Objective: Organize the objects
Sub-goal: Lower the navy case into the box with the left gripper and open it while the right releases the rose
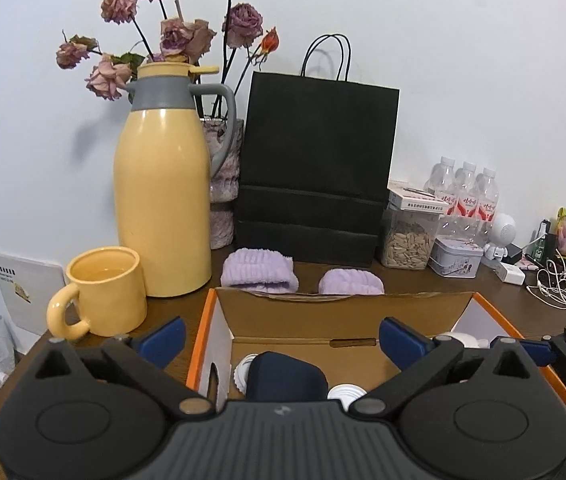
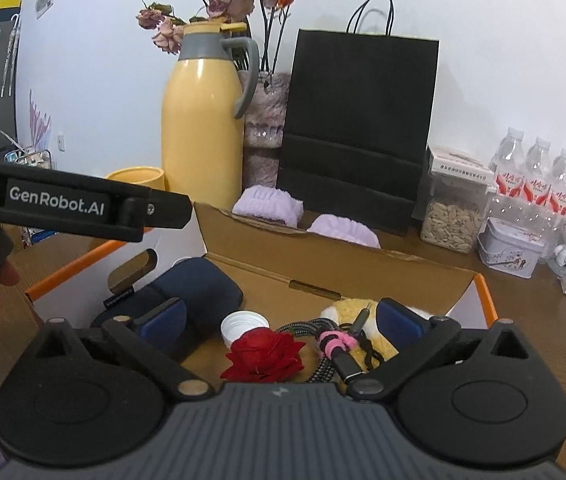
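An open cardboard box (image 1: 347, 312) with orange edges sits on the brown table; it also shows in the right wrist view (image 2: 323, 276). Inside lie a navy pouch (image 2: 199, 284), a white cap (image 2: 243, 326), a red fabric rose (image 2: 265, 356), a braided cable with a pink tie (image 2: 337, 342) and a yellow plush (image 2: 357, 308). Two purple wristbands (image 1: 259, 270) (image 1: 351, 282) lie just behind the box. My left gripper (image 1: 283, 340) is open and empty above the box's left half. My right gripper (image 2: 281, 318) is open and empty above the rose and cable.
A yellow thermos (image 1: 163, 184) and yellow mug (image 1: 103, 292) stand at the left. A black paper bag (image 1: 315, 168), a vase of dried roses (image 1: 225, 184), a seed jar (image 1: 409, 240), a tin (image 1: 457, 258), water bottles (image 1: 467, 196) and tangled cables (image 1: 559, 284) line the back.
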Available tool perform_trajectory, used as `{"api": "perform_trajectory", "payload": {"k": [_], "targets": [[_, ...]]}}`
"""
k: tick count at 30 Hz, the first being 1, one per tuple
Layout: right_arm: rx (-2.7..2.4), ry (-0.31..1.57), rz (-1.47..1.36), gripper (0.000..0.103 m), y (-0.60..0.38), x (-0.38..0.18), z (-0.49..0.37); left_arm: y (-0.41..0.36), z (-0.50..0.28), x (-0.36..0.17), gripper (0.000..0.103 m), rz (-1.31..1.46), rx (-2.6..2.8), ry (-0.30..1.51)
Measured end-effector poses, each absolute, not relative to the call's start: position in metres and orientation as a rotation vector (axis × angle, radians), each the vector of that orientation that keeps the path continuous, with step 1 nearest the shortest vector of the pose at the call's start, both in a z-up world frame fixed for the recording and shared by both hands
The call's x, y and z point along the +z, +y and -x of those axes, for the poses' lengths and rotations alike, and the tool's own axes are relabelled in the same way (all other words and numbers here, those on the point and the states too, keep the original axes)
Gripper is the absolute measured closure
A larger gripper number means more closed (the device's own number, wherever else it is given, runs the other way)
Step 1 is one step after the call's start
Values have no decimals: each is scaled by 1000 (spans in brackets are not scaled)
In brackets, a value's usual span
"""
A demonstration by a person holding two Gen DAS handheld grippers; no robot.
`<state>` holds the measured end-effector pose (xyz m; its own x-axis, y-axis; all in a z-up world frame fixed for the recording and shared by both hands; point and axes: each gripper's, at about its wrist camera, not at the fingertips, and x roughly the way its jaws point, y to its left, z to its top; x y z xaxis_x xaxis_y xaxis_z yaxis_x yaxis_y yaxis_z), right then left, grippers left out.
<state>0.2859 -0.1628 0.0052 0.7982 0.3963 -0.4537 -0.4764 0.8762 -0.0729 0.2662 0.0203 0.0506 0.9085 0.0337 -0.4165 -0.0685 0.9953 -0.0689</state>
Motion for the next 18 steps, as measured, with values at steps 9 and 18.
{"api": "perform_trajectory", "payload": {"k": [9, 18], "targets": [[462, 413, 182, 0, -173, 17, -258, 14, -240, 61, 0, 48, 69, 422], [450, 405, 178, 0, -185, 21, -220, 17, -199, 61, 0, 39, 102, 445]]}}
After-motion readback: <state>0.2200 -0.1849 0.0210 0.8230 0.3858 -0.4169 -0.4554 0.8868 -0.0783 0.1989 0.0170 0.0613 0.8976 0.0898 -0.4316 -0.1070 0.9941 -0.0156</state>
